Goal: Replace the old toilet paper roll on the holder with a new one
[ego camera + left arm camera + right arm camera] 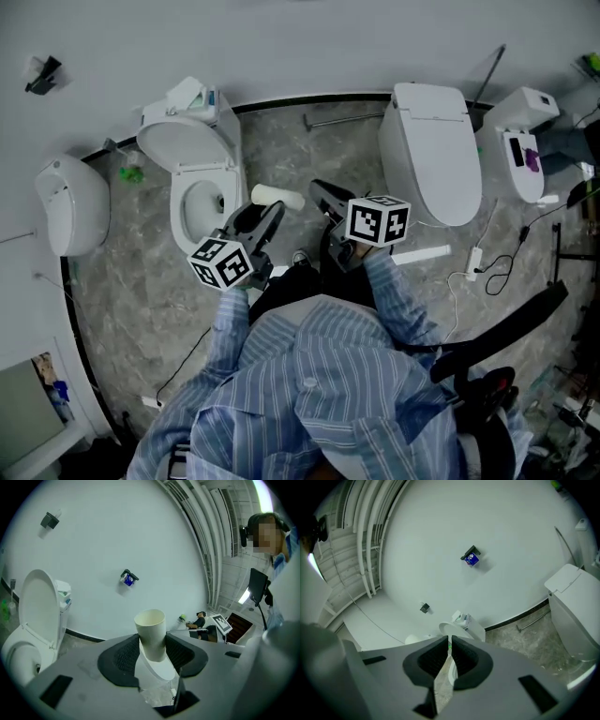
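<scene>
1. Far left: white wall-hung fixture (70, 202) against the pale wall (281, 47)
2. Next along: open toilet (192, 178), seat and lid tipped up, standing on a grey marbled floor (122, 291)
3. Left hand-held gripper (153, 651): jaws clamped on a cream cardboard tube (151, 634). The tube is hollow and sticks out past the dark pads (124, 656), with its open end facing the wall. From the head view, the tube hangs over the floor just beside the bowl of the open toilet, on the bowl's right
4. Wall ahead of that gripper: a dark wall holder (128, 578) with something blue in it, well apart from the tube. What the blue thing is cannot be told
5. Right hand-held gripper (449, 656): jaws together, nothing between them. It is held near the left one, a little to its right
6. Between the two toilets: a metal bar (342, 119) lying on the floor close to the wall
7. Right: closed toilet (431, 155), lid down
8. Bottom of the head view: the person's striped blue sleeves (398, 300) reach forward to both grippers
</scene>
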A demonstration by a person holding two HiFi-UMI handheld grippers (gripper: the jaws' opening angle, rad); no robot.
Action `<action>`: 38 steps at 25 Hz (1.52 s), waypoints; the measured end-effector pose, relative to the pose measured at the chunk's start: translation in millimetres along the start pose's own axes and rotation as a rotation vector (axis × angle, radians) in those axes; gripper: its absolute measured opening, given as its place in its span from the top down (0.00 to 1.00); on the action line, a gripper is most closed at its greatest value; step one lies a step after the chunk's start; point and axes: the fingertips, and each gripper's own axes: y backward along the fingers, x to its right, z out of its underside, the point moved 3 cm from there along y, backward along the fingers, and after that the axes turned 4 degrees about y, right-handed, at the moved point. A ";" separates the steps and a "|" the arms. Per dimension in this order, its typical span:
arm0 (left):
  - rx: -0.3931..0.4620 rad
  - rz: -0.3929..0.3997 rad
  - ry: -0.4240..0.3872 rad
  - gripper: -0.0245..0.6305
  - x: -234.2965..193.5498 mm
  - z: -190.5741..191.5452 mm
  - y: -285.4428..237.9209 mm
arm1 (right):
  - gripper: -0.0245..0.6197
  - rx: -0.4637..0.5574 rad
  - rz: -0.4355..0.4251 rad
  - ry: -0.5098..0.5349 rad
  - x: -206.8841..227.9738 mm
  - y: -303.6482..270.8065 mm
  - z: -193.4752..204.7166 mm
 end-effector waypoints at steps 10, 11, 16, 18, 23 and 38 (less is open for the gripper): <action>0.014 0.058 -0.013 0.70 16.0 7.5 -3.6 | 0.94 0.002 0.056 0.024 3.0 18.8 6.7; 0.020 0.058 -0.014 0.70 16.2 6.6 -3.0 | 0.94 0.001 0.060 0.030 3.1 19.6 6.5; 0.045 0.061 -0.013 0.70 18.0 7.0 -0.1 | 0.94 -0.003 0.064 0.042 2.8 22.9 9.0; 0.046 0.062 -0.013 0.70 18.6 7.0 0.1 | 0.94 -0.009 0.069 0.044 3.1 23.4 8.8; 0.053 0.056 -0.013 0.70 16.6 7.5 -0.7 | 0.94 -0.033 0.069 0.043 9.7 20.6 15.5; 0.103 0.004 -0.001 0.70 15.0 3.6 3.1 | 0.94 -0.060 0.025 0.053 11.8 15.5 8.8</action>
